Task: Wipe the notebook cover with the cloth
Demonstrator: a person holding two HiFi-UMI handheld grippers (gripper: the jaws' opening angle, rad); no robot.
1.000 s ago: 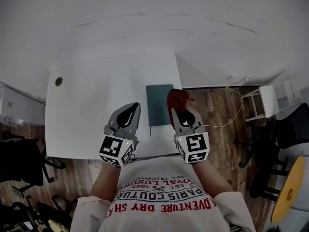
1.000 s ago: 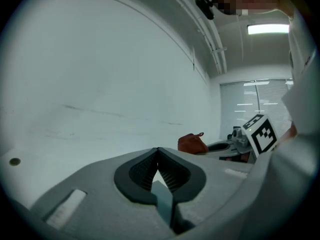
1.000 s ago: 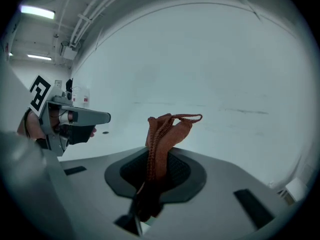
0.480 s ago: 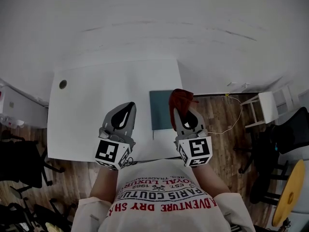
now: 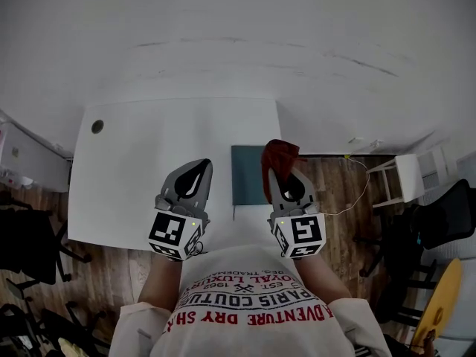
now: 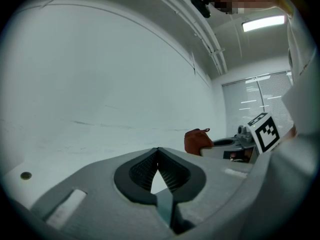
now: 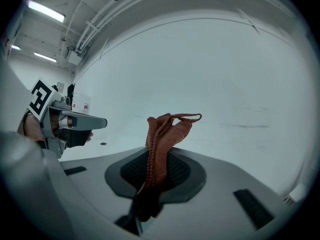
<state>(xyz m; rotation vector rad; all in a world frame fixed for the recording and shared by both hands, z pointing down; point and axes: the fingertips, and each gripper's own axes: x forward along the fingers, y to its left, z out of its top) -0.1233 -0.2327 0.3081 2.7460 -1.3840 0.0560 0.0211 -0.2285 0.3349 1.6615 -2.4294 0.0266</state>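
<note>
A dark teal notebook (image 5: 247,174) lies flat at the right edge of the white table (image 5: 149,169). My right gripper (image 5: 288,178) is shut on a rust-red cloth (image 5: 279,155), bunched and sticking up past the jaws (image 7: 165,134); it hangs at the notebook's right side, over the table edge. My left gripper (image 5: 191,178) hovers over the table left of the notebook, its jaws shut and nothing between them (image 6: 158,160). In the left gripper view the cloth (image 6: 196,140) and the other gripper show at right.
A small round hole (image 5: 97,126) sits near the table's far left corner. A white wall runs behind the table. Right of the table are a wooden floor, a thin cable (image 5: 357,177), a white stand (image 5: 405,175) and a dark chair (image 5: 446,207).
Both grippers have kept nearly the same places by the notebook, the right one still holding the cloth. The head view has shifted a little, so the table sits lower in the picture.
</note>
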